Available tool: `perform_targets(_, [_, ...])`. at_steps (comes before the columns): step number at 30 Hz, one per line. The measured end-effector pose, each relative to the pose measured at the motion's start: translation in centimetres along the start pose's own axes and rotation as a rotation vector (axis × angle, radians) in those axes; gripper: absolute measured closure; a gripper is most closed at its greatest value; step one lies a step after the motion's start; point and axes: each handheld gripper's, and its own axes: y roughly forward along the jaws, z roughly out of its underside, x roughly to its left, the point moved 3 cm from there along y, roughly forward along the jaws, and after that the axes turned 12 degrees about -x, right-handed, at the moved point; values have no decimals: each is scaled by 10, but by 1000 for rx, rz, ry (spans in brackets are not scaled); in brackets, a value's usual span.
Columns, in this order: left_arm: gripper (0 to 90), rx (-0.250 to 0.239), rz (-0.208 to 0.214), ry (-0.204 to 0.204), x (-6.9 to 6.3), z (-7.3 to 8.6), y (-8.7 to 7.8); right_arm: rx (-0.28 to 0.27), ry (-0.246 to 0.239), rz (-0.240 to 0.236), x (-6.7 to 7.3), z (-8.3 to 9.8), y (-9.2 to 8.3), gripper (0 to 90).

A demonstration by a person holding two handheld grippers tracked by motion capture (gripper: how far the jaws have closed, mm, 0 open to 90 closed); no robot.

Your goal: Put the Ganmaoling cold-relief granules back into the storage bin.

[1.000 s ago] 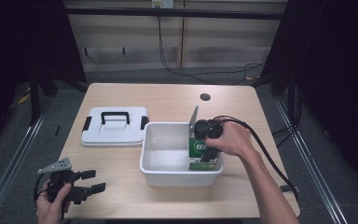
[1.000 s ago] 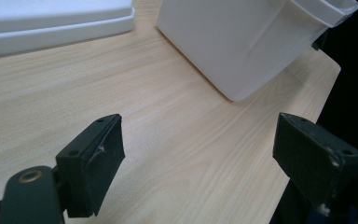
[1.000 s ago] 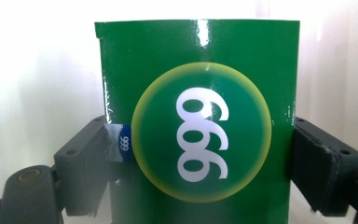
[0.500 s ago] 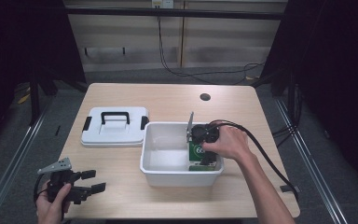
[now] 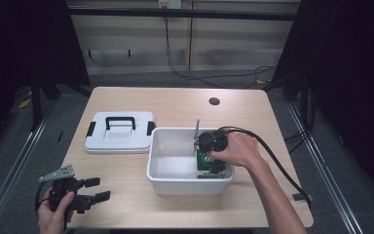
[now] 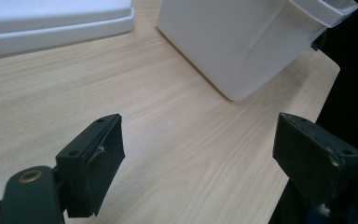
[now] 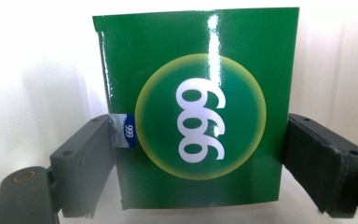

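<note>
Right gripper view: the right gripper (image 7: 200, 172) is pinching a glossy green carton (image 7: 196, 116) across its width, the flat printed face lying directly ahead between the jaws, long axis running away from the gripper, inside the smooth white plastic bin (image 5: 175, 180). High view: the left gripper (image 5: 95, 189), jaws spread and empty, is resting well apart over the wood-grain desk (image 5: 126, 170), beside the handled white lid (image 5: 119, 132).

One green box (image 5: 206, 162), one white bin (image 5: 175, 173), one white lid (image 5: 119, 132), two tools.
</note>
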Motion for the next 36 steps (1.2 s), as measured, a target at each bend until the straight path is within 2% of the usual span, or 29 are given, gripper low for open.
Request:
perform_targets(8, [164, -1, 2, 0, 0, 0, 0, -34, 41, -10, -2, 3, -8, 124])
perform_targets(10, [165, -1, 2, -1, 0, 0, 0, -62, 52, -10, -2, 4, -11, 122])
perform_targets(12, [165, 0, 1, 0, 0, 0, 0, -98, 44, 34, -3, 6, -15, 93])
perform_targets(13, [165, -1, 1, 0, 0, 0, 0, -121, 43, 38, -3, 7, -17, 93])
perform_targets(15, [165, 0, 1, 0, 0, 0, 0, -155, 68, 3, -1, 9, -20, 94])
perform_targets(16, [164, 0, 0, 0, 0, 0, 0, -163, 56, 12, -1, 11, -22, 93])
perform_targets(19, [165, 1, 0, 2, 0, 0, 0, -197, 70, 13, 1, 14, -26, 94])
perform_targets(22, [165, 2, 1, 3, 0, 0, 0, -221, 59, 19, 3, 18, -31, 94])
perform_targets(23, [165, 0, -1, 2, 0, 0, 0, -234, 69, 33, 3, 19, -32, 94])
perform_targets(26, [164, 1, -1, 1, 0, 0, 0, -293, 80, 45, 4, 25, -37, 95])
perform_targets(27, [165, 0, 0, 1, 0, 0, 0, -317, 97, 50, 4, 27, -40, 96])
perform_targets(31, [165, 2, -1, 2, 0, 0, 0, -420, 95, 80, 7, 34, -45, 114])
perform_targets(34, [165, 1, -3, -1, 0, 0, 0, -485, 99, 86, 10, 39, -49, 114])
perform_targets(36, [165, 1, -3, -1, 0, 0, 0, -530, 117, 98, 11, 42, -52, 115])
